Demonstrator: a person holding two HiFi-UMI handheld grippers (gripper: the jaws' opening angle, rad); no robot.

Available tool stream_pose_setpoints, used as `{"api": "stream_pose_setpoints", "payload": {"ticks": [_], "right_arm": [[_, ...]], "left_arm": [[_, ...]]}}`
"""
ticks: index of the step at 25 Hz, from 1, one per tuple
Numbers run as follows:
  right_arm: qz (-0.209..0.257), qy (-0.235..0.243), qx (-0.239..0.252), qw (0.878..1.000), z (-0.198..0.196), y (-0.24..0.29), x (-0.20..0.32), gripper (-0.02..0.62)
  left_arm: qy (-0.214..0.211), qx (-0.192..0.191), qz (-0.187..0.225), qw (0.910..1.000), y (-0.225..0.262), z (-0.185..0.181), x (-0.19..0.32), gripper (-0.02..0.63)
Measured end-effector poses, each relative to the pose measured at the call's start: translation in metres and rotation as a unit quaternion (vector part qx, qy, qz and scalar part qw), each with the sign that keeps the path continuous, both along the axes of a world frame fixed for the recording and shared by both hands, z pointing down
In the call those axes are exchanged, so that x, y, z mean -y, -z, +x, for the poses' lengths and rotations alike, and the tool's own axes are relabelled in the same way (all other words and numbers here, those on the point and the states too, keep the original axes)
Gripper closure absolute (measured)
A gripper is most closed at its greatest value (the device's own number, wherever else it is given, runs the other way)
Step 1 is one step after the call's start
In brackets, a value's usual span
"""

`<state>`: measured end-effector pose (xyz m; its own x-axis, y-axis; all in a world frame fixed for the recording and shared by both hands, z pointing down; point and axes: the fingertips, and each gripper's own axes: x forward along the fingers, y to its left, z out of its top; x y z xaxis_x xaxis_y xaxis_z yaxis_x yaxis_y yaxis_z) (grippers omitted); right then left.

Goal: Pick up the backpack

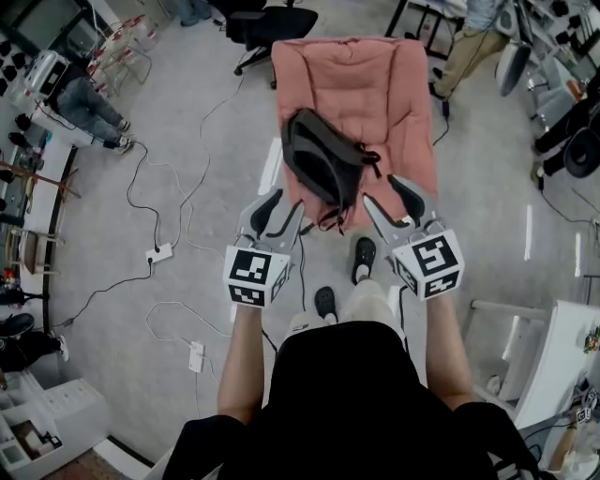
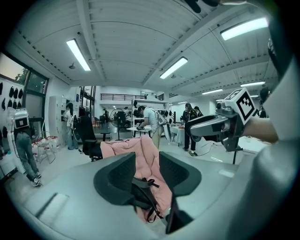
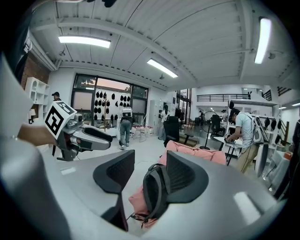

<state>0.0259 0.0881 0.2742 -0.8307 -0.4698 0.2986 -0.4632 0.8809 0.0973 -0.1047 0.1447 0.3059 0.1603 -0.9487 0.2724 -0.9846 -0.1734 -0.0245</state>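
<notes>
A black backpack [image 1: 323, 159] lies slanted on a pink cushioned lounge chair [image 1: 394, 84]. In the head view both grippers sit just short of the chair's near end, pointing at the backpack. My left gripper [image 1: 284, 208] is at the backpack's lower left with its jaws apart and nothing between them. My right gripper [image 1: 386, 199] is at its lower right, also open and empty. The left gripper view frames the backpack [image 2: 140, 190] and its straps between the open jaws of that gripper [image 2: 146, 176], farther ahead. In the right gripper view the backpack [image 3: 154, 192] stands past that gripper [image 3: 150, 176].
Cables and a power strip [image 1: 159, 253] run over the grey floor at left. A black office chair [image 1: 272, 23] stands behind the pink chair. People stand at the room's edges. A white table [image 1: 562, 347] is at the right. My feet [image 1: 364, 258] are near the chair's front.
</notes>
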Motion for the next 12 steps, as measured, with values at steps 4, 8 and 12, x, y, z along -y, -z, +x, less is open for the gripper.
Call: {"api": "stream_pose_setpoints", "payload": {"ticks": [4, 8, 12], "right_arm": [[-0.005, 0.012, -0.003, 1.0, -0.015, 0.011, 0.03, 0.4], [-0.011, 0.024, -0.003, 1.0, -0.029, 0.01, 0.059, 0.4], [-0.017, 0.036, -0.005, 0.999, -0.044, 0.01, 0.097, 0.4]], "left_arm": [[0.012, 0.001, -0.011, 0.9999, 0.01, -0.014, 0.025, 0.451], [0.02, 0.002, -0.022, 0.9996, 0.009, -0.024, 0.048, 0.451], [0.031, 0.001, -0.033, 0.999, 0.007, -0.035, 0.08, 0.448]]}}
